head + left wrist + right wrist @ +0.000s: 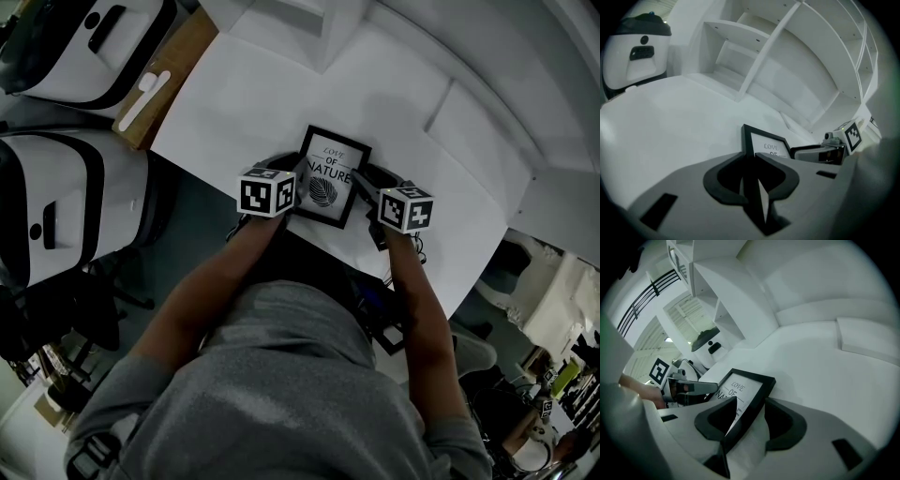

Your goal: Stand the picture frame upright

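The picture frame (330, 178), black-rimmed with a "LOVE OF NATURE" leaf print, is sitting face up near the near edge of the white table (234, 103), between the two grippers. The left gripper (750, 173) is pinching the frame's left rim, its jaws standing narrow with the dark edge running between them. The right gripper (751, 401) is clamping the right rim, one jaw pressing on the print side and the other against the outer edge. A white shelf unit (754, 56) is standing on the far side.
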Motion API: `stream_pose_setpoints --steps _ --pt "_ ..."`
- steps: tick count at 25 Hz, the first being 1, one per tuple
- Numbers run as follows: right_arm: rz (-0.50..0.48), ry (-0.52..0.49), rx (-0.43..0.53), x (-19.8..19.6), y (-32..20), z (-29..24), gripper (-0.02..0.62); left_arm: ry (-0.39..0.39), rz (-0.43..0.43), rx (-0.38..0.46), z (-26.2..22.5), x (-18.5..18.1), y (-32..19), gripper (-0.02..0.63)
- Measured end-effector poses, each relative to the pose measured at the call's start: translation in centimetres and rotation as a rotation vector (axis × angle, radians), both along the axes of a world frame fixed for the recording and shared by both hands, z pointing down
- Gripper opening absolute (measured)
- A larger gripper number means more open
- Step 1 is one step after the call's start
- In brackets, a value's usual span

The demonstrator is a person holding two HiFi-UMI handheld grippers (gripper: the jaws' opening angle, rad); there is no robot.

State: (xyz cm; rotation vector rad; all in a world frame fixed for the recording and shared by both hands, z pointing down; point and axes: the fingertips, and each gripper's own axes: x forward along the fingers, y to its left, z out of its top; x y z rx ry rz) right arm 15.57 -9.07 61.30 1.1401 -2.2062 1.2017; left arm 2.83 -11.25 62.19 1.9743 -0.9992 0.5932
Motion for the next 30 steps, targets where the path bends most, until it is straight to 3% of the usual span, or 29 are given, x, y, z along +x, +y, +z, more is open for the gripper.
stream_pose_setpoints --steps 8,15,22,28,30 --pt "0.029 -0.139 -0.051 -0.8 0.5 -0.6 0.181 0.087 -0.059 -0.031 -0.5 -0.6 -0.5 0.075" --pt "0.074 -0.229 -0.042 -1.1 0.1 -1.6 0.181 0.224 -0.087 0.003 -1.5 -1.1 -0.5 0.075" --pt "0.09 -0.405 -0.051 -2.8 -0.4 -3.0 0.181 0.278 -0.088 0.014 -2.0 -1.2 -0.5 0.075" --pt "0.049 -0.504 -0.074 -4.6 0.3 -3.4 0.178 0.323 -0.113 0.004 -2.1 -1.2 -0.4 0.075" --pt "0.042 -0.514 -0.062 -4.8 0.2 -3.5 0.147 0.327 -0.111 0.008 -2.2 -1.1 -0.5 0.075"
